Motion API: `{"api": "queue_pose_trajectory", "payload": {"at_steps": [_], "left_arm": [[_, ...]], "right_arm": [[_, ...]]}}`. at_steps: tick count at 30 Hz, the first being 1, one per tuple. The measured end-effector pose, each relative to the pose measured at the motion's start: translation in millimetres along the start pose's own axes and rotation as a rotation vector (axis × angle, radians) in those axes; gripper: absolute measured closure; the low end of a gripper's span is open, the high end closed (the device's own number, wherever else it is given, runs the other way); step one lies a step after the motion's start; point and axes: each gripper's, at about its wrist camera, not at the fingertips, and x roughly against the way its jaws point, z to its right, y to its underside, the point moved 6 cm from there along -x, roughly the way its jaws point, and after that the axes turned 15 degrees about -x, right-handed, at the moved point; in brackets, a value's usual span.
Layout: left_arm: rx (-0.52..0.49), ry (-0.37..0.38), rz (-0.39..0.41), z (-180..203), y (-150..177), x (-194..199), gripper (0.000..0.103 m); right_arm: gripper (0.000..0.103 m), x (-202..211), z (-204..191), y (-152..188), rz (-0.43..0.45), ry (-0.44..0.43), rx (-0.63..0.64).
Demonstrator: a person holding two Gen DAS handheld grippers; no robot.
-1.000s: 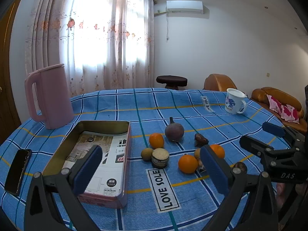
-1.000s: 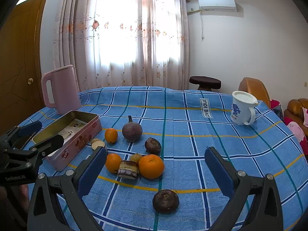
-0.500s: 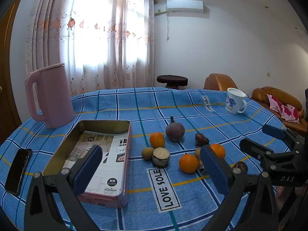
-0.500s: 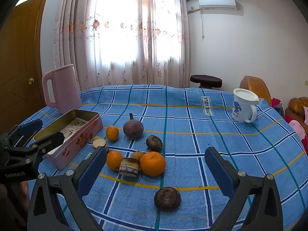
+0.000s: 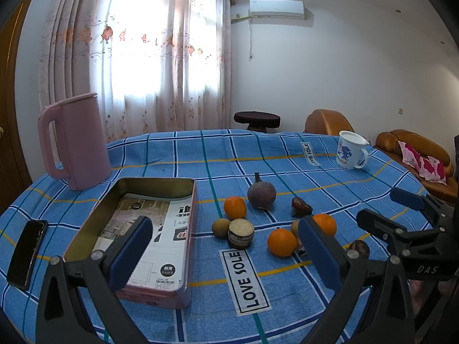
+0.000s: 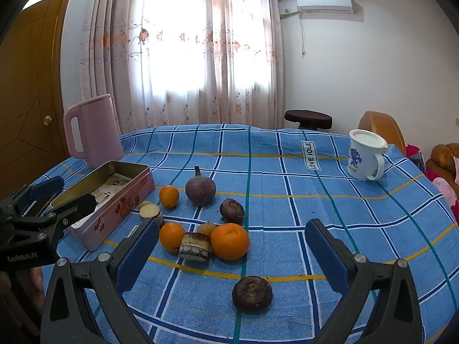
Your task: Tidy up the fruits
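Several fruits lie in a cluster on the blue checked tablecloth: three oranges, the largest point(image 6: 229, 241) nearest my right gripper, a purple round fruit with a stem point(image 6: 200, 188) point(image 5: 261, 194), small brown fruits and a dark one point(image 6: 252, 293) alone at the front. An open pink tin box point(image 5: 134, 229) point(image 6: 112, 197) with a printed sheet inside stands left of them. My left gripper point(image 5: 226, 255) is open and empty, above the box's right edge. My right gripper point(image 6: 232, 255) is open and empty, above the front of the cluster.
A pink kettle point(image 5: 76, 143) stands at the back left. A white mug point(image 6: 364, 154) stands at the back right. A black phone point(image 5: 27, 252) lies at the table's left edge. Sofas and a stool stand beyond the table.
Both grippers have shifted very slightly; the fruits sit a little higher in the right wrist view. Nothing was taken hold of or moved.
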Motion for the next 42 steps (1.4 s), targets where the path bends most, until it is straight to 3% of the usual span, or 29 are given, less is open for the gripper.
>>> {"api": "queue_pose_trajectory", "payload": {"at_steps": [25,42], "left_arm": [[0.000,0.000,-0.002,-0.8,0.1,0.3,0.000],[-0.048,0.031,-0.058,18.8,16.0,-18.2,0.000]], "right_arm": [[0.001,-3.6,2.3,3.7,-0.013,-0.001,-0.001],[0.001,-15.0,43.5,26.4,-0.064,0.066,0.000]]}}
